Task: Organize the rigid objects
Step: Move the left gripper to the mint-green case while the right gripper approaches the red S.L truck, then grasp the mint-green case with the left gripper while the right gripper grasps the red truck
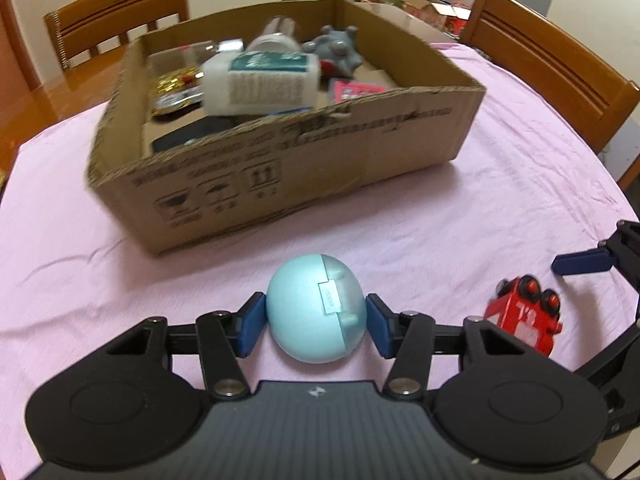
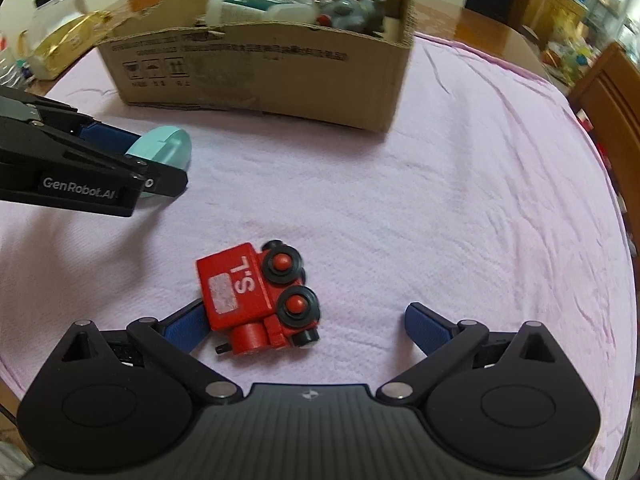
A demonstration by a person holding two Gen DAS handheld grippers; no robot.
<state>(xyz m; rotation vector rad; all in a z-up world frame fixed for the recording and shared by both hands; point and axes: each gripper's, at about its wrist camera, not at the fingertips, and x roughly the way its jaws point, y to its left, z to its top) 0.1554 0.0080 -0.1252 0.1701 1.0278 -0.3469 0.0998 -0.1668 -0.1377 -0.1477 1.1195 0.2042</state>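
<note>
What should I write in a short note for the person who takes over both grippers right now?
Left gripper: shut on the blue egg-shaped object, low over the pink cloth.
Right gripper: open around the red toy train, which lies on its side; not gripped yet.
Cardboard box: already holds a bottle and other items.
Left to do: egg and train into the box.

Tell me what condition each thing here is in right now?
Left tool: shut on the blue egg.
Blue egg: gripped, resting on the cloth.
Right tool: open around the toy train.
Toy train: lying on its side, ungripped.
Cardboard box: open-topped, partly filled.
</note>
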